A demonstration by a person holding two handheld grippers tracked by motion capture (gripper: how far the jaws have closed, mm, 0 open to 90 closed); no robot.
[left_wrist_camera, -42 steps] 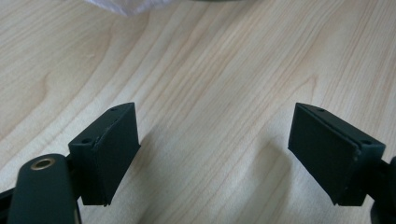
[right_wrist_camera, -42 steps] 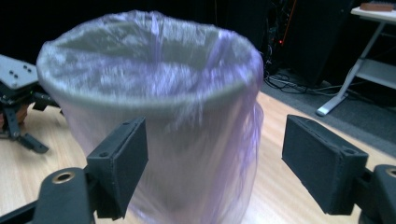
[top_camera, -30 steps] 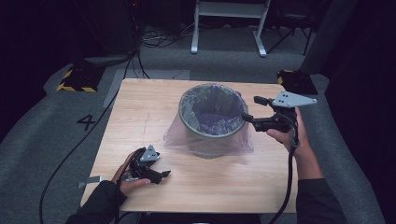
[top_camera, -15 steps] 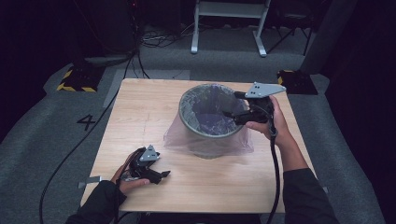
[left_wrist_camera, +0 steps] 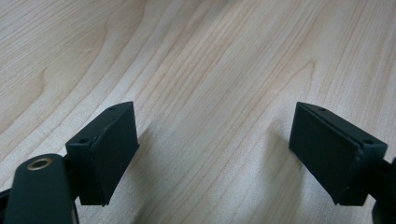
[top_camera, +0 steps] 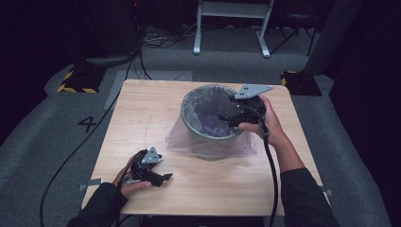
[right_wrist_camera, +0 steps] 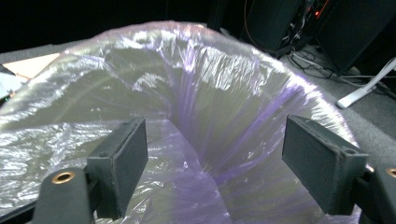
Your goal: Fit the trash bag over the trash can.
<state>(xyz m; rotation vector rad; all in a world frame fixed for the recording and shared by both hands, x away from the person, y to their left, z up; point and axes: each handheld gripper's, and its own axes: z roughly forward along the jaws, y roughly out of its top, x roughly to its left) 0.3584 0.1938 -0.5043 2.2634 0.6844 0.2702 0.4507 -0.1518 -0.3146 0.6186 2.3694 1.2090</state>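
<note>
I hold my right gripper, jaws apart, inside the bin to reach its purple liner, while my left gripper waits on the table with jaws apart and empty.

Bin at the table's far middle, liner bag inside it, left gripper near front-left edge

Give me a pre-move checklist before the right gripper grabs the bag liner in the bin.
1. Right gripper open, nothing between its fingers: ok.
2. Right gripper over the mouth of the bin: ok.
3. Purple bag liner in front of the fingers: ok.
4. Liner draped over the rim and down the outside: ok.
5. Left gripper open, resting on the table, apart from the bin: ok.
6. Whether anything lies at the bin's bottom: cannot tell.
</note>
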